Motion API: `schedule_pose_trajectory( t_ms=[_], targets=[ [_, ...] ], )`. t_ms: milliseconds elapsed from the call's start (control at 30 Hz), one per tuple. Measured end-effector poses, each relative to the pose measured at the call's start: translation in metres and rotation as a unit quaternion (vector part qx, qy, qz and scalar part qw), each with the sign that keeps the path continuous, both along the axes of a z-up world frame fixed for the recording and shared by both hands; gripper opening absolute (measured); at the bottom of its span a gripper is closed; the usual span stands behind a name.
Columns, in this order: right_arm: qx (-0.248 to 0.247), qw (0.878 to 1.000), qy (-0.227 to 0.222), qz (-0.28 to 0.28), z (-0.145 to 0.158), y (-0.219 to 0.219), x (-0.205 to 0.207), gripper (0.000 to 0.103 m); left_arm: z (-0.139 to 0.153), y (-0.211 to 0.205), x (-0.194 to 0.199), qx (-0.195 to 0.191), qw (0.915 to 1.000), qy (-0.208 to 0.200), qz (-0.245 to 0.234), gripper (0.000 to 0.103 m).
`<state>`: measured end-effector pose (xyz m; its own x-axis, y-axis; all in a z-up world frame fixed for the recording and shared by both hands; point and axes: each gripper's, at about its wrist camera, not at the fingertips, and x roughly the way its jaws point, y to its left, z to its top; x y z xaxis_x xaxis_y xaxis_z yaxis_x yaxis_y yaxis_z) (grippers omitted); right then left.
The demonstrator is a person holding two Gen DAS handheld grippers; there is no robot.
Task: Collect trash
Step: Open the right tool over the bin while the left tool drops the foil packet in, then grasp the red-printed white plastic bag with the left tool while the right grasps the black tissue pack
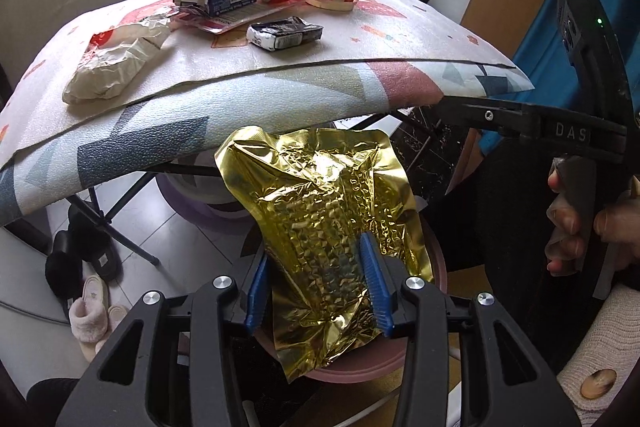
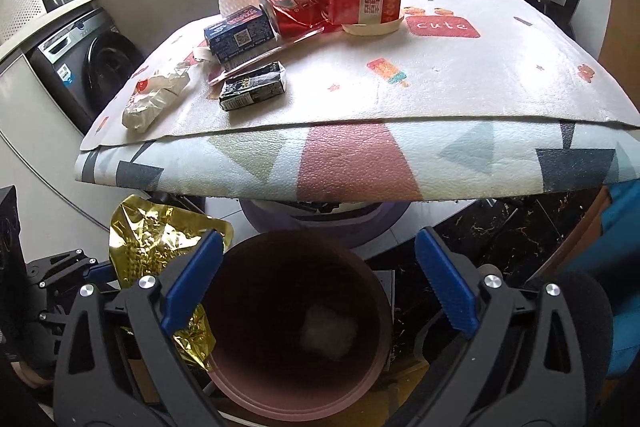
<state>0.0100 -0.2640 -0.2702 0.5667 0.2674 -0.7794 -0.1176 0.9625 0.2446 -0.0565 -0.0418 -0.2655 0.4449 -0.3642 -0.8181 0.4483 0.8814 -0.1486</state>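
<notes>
In the left wrist view, our left gripper [image 1: 316, 291] at lower centre pinches a crumpled gold foil bag [image 1: 324, 211], with the table [image 1: 280, 91] of litter across the top. In the right wrist view, our right gripper [image 2: 320, 287] stands wide and empty over the pink bin [image 2: 240, 383] at bottom centre, the gold bag at lower left beside its rim.

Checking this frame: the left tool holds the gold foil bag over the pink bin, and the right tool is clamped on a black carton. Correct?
Not quite. The right tool is open and empty above the pink bin; the black carton lies on the table, as the right wrist view shows. The left tool does hold the gold foil bag.
</notes>
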Motion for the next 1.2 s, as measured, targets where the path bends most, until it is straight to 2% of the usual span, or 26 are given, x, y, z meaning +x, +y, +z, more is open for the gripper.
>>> schedule_pose_trajectory(
  t_ms=[67, 133, 200, 367, 467, 633, 900, 1000, 1200],
  targets=[
    [0.001, 1.0, -0.001, 0.0, 0.0, -0.001, 0.0, 0.095, -0.001, -0.001, 0.0, 0.003, 1.0, 0.003, 0.0, 0.057],
    [0.002, 1.0, -0.001, 0.0, 0.0, -0.001, 0.0, 0.095, 0.0, 0.0, 0.0, 0.002, 1.0, -0.001, 0.006, 0.066],
    [0.002, 1.0, -0.001, 0.002, -0.001, -0.001, -0.001, 0.095, 0.004, 0.005, -0.001, -0.001, 0.9998, -0.01, 0.019, 0.067],
    [0.001, 1.0, -0.003, 0.004, -0.001, 0.001, -0.001, 0.096, 0.016, 0.027, 0.0, -0.008, 0.9955, -0.044, 0.084, 0.084],
    [-0.003, 1.0, -0.004, 0.009, -0.001, 0.004, -0.002, 0.096, 0.022, 0.041, 0.001, -0.019, 0.9905, -0.057, 0.124, 0.089],
    [-0.01, 1.0, -0.01, 0.026, 0.0, 0.012, -0.004, 0.097, 0.029, 0.056, 0.003, -0.032, 0.9847, -0.067, 0.158, 0.091],
    [-0.007, 0.999, -0.012, 0.049, 0.005, 0.019, 0.0, 0.097, 0.038, 0.063, 0.003, -0.035, 0.9815, -0.08, 0.17, 0.092],
    [-0.019, 0.998, -0.019, 0.059, 0.009, 0.022, 0.009, 0.097, 0.045, 0.067, 0.005, -0.042, 0.9796, -0.089, 0.175, 0.092],
    [-0.038, 0.995, -0.045, 0.078, 0.027, 0.035, 0.048, 0.097, 0.059, 0.082, 0.023, -0.028, 0.9769, -0.106, 0.183, 0.092]
  ],
)
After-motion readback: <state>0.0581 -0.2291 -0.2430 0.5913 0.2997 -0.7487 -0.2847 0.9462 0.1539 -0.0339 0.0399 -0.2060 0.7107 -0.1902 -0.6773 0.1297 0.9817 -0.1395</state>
